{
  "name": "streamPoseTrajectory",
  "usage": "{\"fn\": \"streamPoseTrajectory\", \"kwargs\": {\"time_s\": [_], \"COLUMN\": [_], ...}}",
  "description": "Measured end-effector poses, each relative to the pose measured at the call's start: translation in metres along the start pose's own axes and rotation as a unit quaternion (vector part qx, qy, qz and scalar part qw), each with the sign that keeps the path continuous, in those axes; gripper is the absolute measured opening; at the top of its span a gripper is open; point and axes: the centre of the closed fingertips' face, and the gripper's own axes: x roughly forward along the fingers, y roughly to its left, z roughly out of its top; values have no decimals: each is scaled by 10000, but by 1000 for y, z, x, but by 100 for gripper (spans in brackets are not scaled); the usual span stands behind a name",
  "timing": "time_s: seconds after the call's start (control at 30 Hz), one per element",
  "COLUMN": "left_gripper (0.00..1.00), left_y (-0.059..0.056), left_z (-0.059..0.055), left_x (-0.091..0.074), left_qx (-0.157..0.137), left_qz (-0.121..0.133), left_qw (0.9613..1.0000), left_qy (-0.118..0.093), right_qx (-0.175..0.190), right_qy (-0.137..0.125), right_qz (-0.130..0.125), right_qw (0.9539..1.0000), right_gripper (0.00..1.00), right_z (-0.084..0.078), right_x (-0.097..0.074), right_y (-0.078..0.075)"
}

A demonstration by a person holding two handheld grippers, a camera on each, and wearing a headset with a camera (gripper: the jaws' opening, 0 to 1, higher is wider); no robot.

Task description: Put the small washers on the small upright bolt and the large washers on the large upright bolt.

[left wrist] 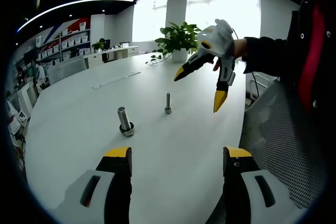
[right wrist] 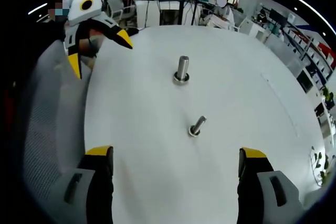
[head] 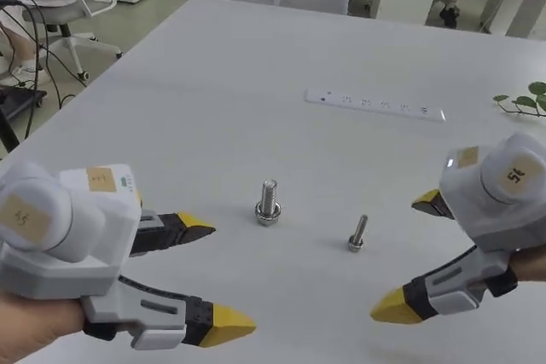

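- The white surface (head: 256, 83) carries both bolts, which stand between my two grippers.
- My left gripper (head: 229, 275) is low at the near left, spread wide and holding nothing. My right gripper (head: 397, 257) is at the near right, also released and empty.
- The large bolt (head: 268, 202) stands shaft-up, ahead and to the right of my left gripper, which is the nearer one. What I take for washers (left wrist: 126, 129) ring its foot; I cannot count them.
- The small bolt (head: 357, 233) stands apart to its right, ahead and left of my right gripper, which is nearer it. Its foot is too small to read.
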Motion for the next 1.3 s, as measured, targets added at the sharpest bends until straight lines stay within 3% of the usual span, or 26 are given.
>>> {"fn": "streamPoseTrajectory", "kwargs": {"time_s": [0.4, 0.77, 0.97, 1.03, 1.3], "left_gripper": [71, 72, 72, 72, 73], "left_y": [3, 3, 0, -1, -4], "left_z": [-2, -3, -6, -8, -15], "left_x": [-4, -6, -7, -7, -7], "left_qx": [-179, -162, -178, -195, -267], "left_qz": [54, 99, 94, 92, 72], "left_qw": [9998, 9998, 9998, 9997, 9996], "left_qy": [-81, -80, -79, -70, -54], "right_qx": [229, 366, 582, 655, 809], "right_qy": [-334, -628, -945, -1211, -1398], "right_qz": [-133, -271, -363, -413, -378], "right_qw": [9991, 9970, 9932, 9896, 9861], "right_gripper": [100, 100, 100, 100, 100], "right_z": [-5, -7, -7, 0, -1], "right_x": [-14, -27, -31, -32, -25], "right_y": [22, 41, 46, 46, 55]}}
